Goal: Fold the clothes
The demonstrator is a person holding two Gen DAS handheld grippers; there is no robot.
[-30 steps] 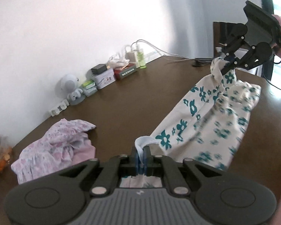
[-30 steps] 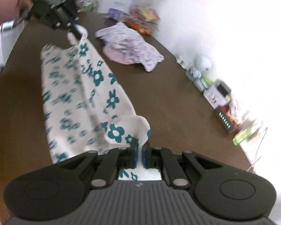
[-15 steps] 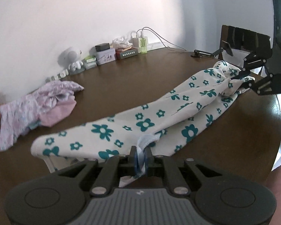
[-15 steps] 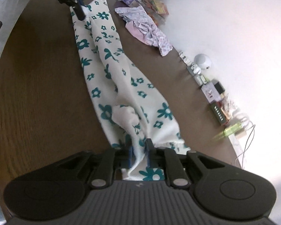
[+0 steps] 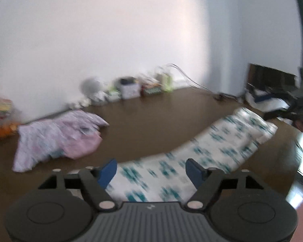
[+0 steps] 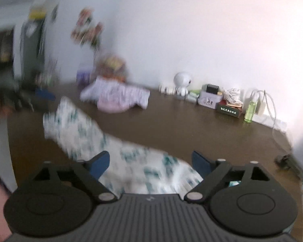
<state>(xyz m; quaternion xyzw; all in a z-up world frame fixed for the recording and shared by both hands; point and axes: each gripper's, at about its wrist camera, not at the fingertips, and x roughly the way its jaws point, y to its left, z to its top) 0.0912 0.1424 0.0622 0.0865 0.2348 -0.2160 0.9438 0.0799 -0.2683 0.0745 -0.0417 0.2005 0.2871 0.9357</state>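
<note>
Left wrist view: white cotton garment with teal flower print (image 5: 202,157) lies as a long folded strip on the dark brown wooden table (image 5: 161,119), running from lower centre of frame up to the right edge. Left gripper (image 5: 151,170) jaws are opening, blue pads clear of the cloth, which sits between and below them, nothing gripped. Right wrist view: same strip (image 6: 103,143) runs from bottom centre to the left. Right gripper (image 6: 150,162) jaws also opening, wide, fabric beneath but not pinched. Crumpled pink and lilac floral garment (image 5: 56,137) sits apart at left, near the wall. Both frames motion-blurred.

Handling guess: thin, light, limp fabric; it will sag and slide on the smooth tabletop. Best to pinch through all layers at the strip's end corners, not mid-span, or the layers will separate.
</note>
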